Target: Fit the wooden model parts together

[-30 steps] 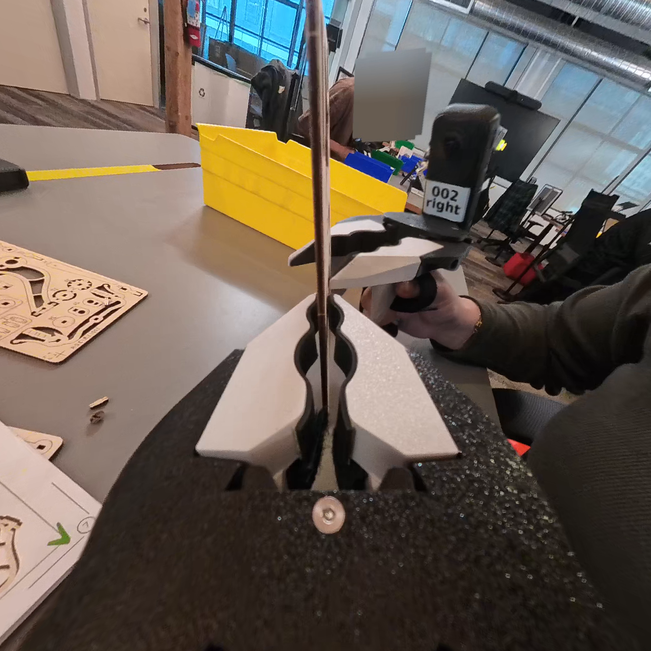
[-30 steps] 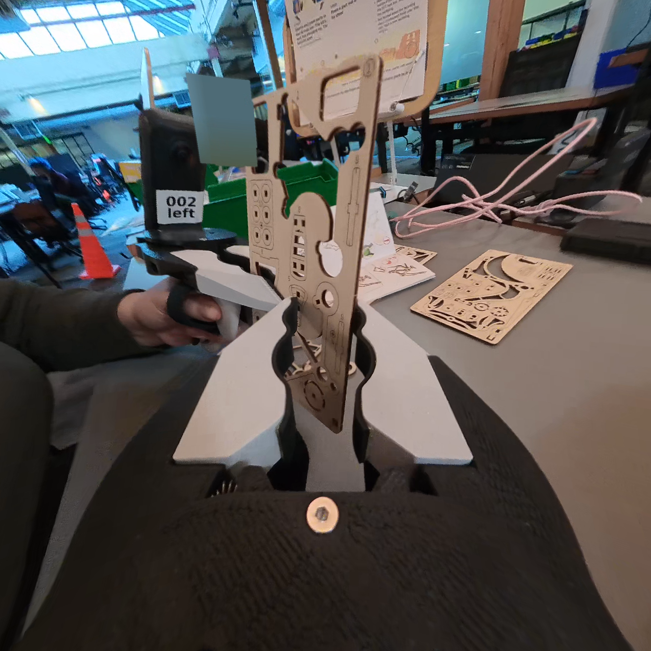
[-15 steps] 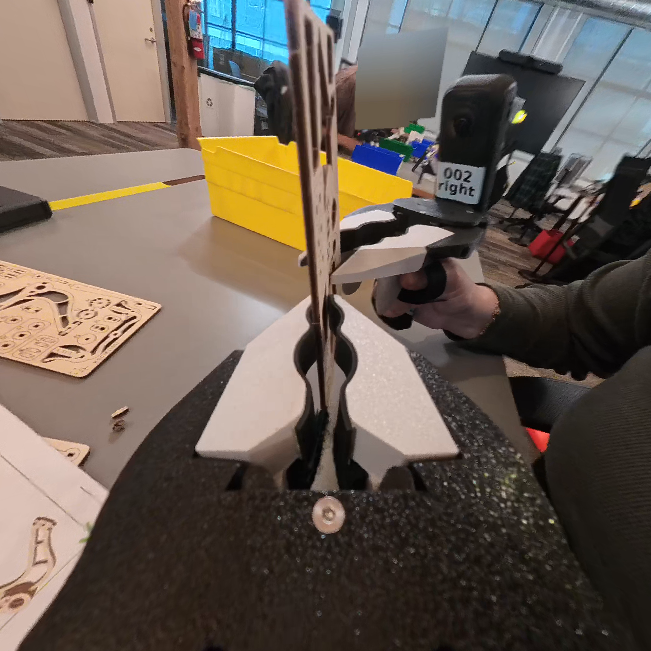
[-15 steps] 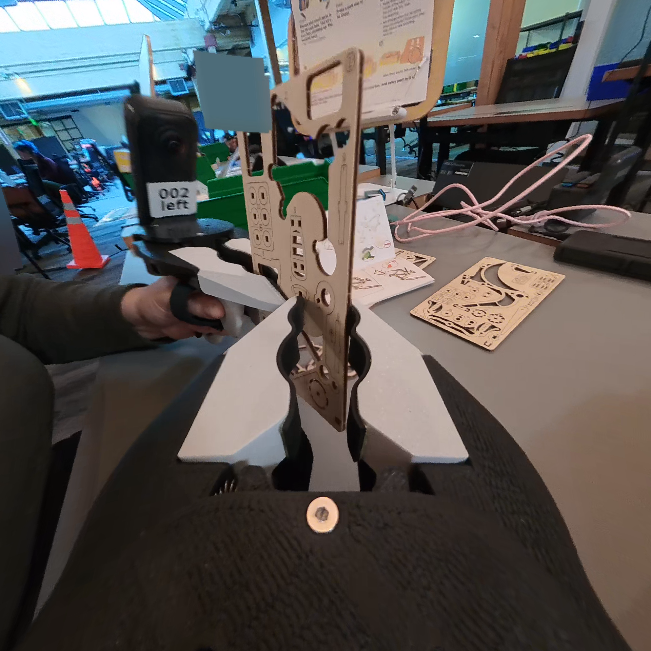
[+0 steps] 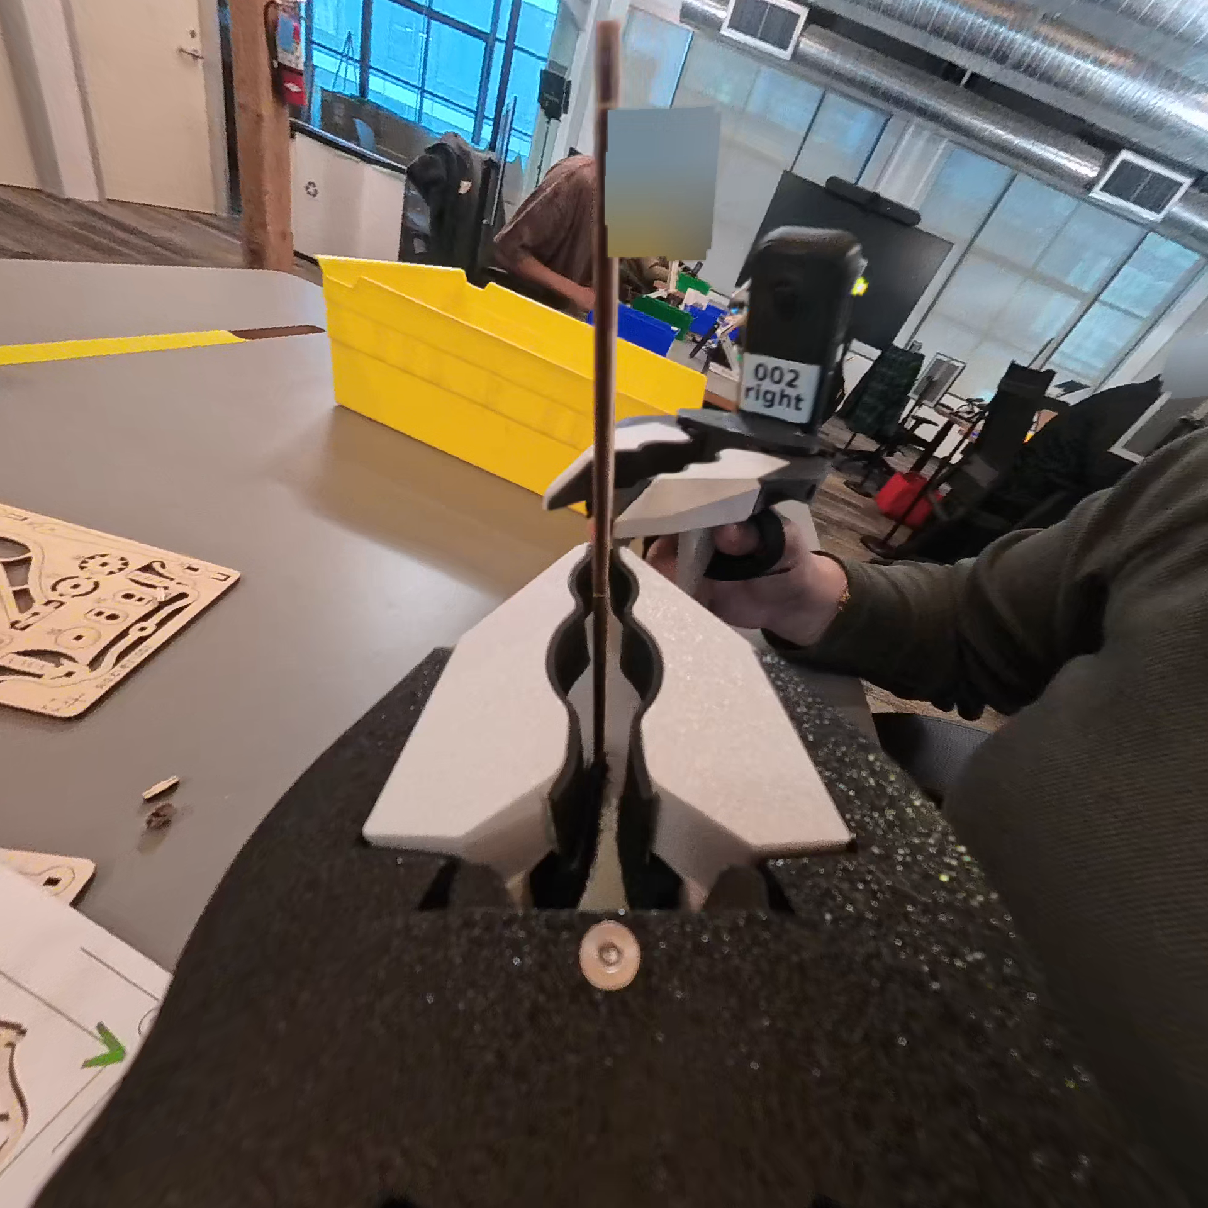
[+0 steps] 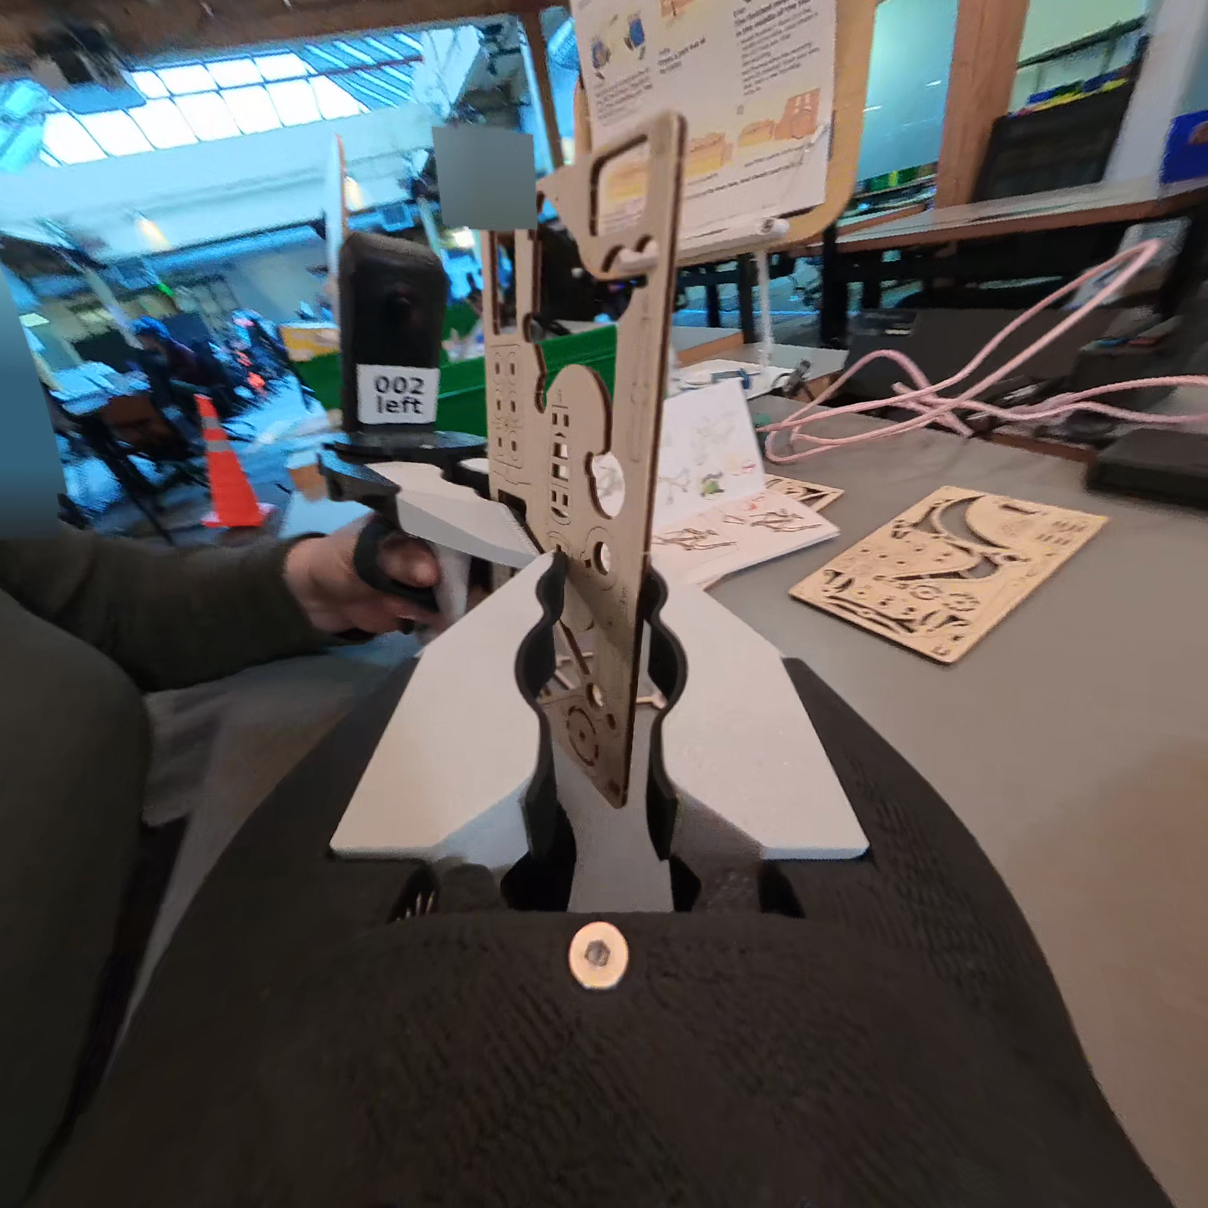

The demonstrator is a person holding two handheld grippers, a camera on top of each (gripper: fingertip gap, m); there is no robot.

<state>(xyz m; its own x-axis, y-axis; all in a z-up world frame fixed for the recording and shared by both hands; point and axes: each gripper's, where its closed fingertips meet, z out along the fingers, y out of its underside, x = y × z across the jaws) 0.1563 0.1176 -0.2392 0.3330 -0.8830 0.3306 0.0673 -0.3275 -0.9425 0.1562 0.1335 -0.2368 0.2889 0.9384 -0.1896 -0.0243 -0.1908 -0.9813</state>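
**Left wrist view.** The left gripper (image 5: 603, 575) is clenched on a thin wooden part sheet (image 5: 604, 340), which stands upright and shows only its dark edge. Half a second ago the sheet was turned a little, so that part of its face showed; now it is edge-on again. The right gripper (image 5: 591, 484) comes in from 3 o'clock, its fingers on either side of the same sheet. On the grey table (image 5: 274, 497) another uncut sheet (image 5: 85, 621) lies at 9 o'clock, and a yellow bin (image 5: 484, 392) stands at 12 o'clock.

**Right wrist view.** Here the sheet (image 6: 582, 470) shows its laser-cut face. Its lower corner hangs between the open fingers (image 6: 738, 719) of the right gripper (image 6: 604, 591), which seem not to press it; they were narrower a moment ago. The left gripper (image 6: 523, 542) holds the sheet from 9 o'clock.

I judge that the sheet has been twisted back for a new grip, and no part is freed yet.
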